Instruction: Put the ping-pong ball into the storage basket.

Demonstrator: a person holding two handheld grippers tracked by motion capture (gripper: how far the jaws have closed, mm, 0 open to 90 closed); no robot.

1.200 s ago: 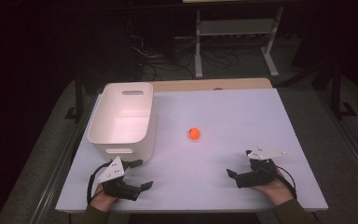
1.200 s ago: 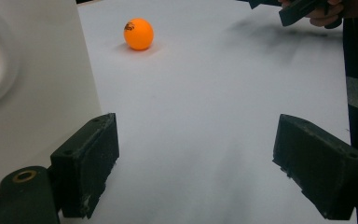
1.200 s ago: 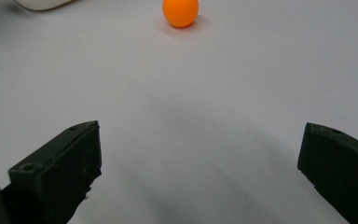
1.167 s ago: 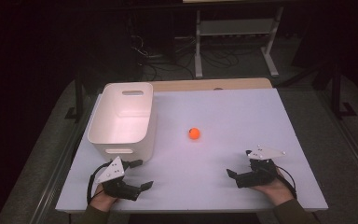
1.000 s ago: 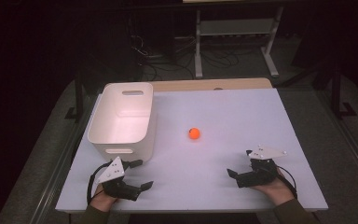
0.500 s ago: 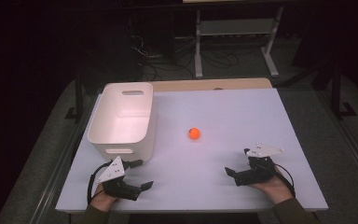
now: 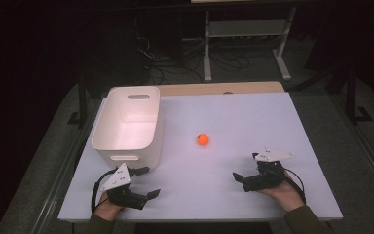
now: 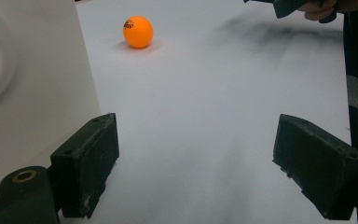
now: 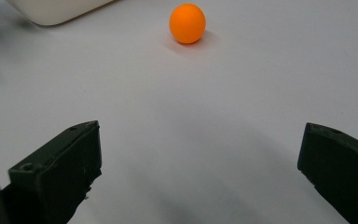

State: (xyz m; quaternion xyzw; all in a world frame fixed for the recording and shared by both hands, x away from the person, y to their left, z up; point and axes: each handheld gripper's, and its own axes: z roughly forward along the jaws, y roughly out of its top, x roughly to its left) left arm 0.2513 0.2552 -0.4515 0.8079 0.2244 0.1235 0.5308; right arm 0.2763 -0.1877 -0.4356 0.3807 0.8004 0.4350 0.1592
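Observation:
A small orange ball lies on the white table, near its middle. My left gripper rests at the front left, open and holding nothing, just in front of the white bin. My right gripper is at the front right, open and holding nothing, with its jaws pointing left toward the ball. In the left gripper view the ball lies far ahead, beyond the open left gripper. In the right gripper view the ball sits ahead, a little left of centre, well beyond the open right gripper.
The bin's wall stands close on the left of the left gripper view, and its corner shows at the top left of the right gripper view. A metal shelf frame and cables stand on the dark floor behind the table.
My right gripper has edged slightly left and forward. The left gripper, ball and bin have not moved.

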